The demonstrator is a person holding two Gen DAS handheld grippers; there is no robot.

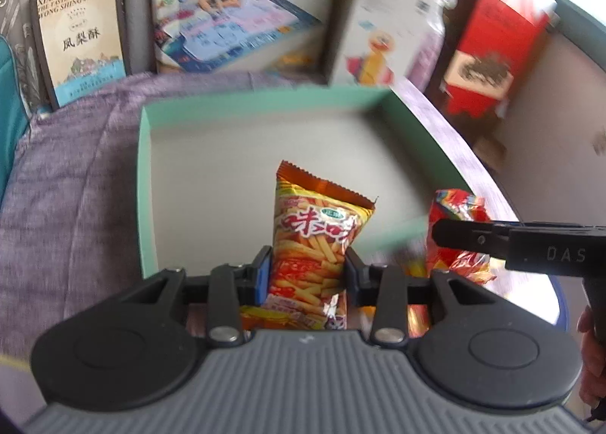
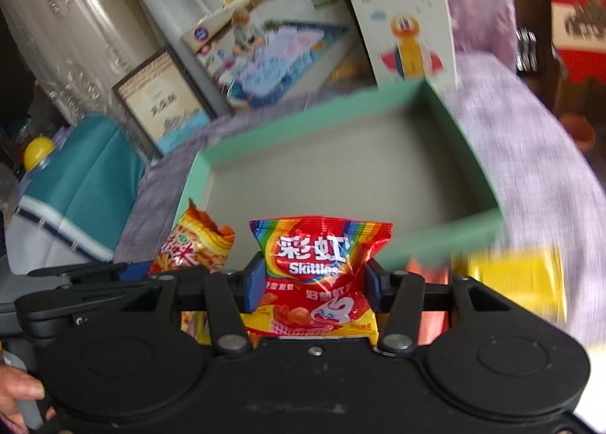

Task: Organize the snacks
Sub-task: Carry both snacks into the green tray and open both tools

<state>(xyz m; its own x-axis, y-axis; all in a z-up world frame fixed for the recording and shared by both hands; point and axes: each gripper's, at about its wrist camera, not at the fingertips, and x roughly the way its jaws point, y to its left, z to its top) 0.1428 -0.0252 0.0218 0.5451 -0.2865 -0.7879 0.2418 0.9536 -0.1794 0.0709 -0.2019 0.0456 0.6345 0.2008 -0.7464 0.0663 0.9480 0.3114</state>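
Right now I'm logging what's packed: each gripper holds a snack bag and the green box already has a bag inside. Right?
Not quite. The green box is still empty, as the right wrist view shows. Both the fries bag and Skittles bag are held in grippers.

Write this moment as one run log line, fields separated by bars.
left hand-held gripper: holds fries packet | right hand-held gripper: holds Skittles bag | green box: empty

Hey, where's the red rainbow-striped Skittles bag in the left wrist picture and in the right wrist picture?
Left wrist view: the red rainbow-striped Skittles bag sits at the right edge, clamped by the right gripper, partly hidden behind its black finger.
Right wrist view: the same bag is bottom centre, pinched between the blue pads.
Shared landmark: the shallow mint-green cardboard tray, just beyond the bag in both.
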